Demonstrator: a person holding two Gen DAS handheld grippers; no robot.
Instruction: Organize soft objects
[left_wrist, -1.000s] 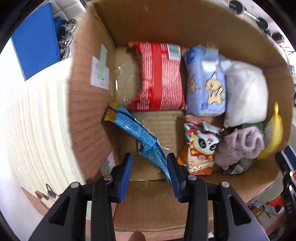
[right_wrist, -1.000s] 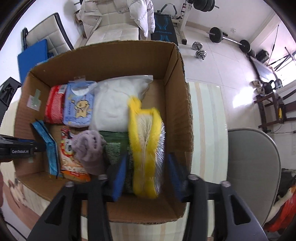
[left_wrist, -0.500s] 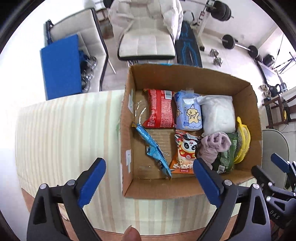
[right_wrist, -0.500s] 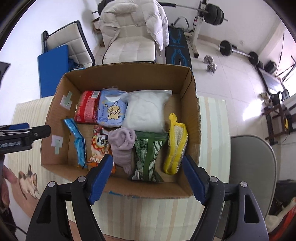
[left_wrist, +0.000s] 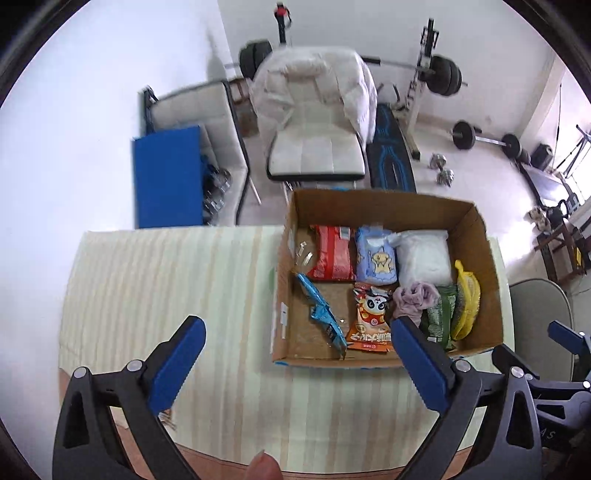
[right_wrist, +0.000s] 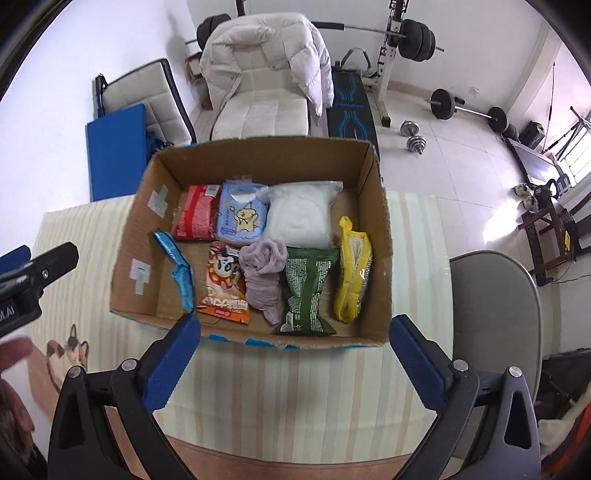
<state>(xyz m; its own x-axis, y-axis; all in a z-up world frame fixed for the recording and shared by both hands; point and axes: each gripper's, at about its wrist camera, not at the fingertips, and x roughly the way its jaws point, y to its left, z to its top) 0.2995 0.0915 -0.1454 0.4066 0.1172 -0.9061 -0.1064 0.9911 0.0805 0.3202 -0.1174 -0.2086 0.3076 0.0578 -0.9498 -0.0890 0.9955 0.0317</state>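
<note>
nearest, the left gripper (left_wrist: 295, 369) and the right gripper (right_wrist: 295, 360) hang above the bench (right_wrist: 295, 387). their fingers (right_wrist: 171, 363) have just been opening and now stand wide apart, with nothing between them. further off, the box (right_wrist: 382, 236) holds all the soft things. the blue pack (right_wrist: 177, 266) leans on the left wall and the yellow pouch (right_wrist: 351, 269) stands on its edge by the right wall; i think a knock on the box could tip them over.
</note>
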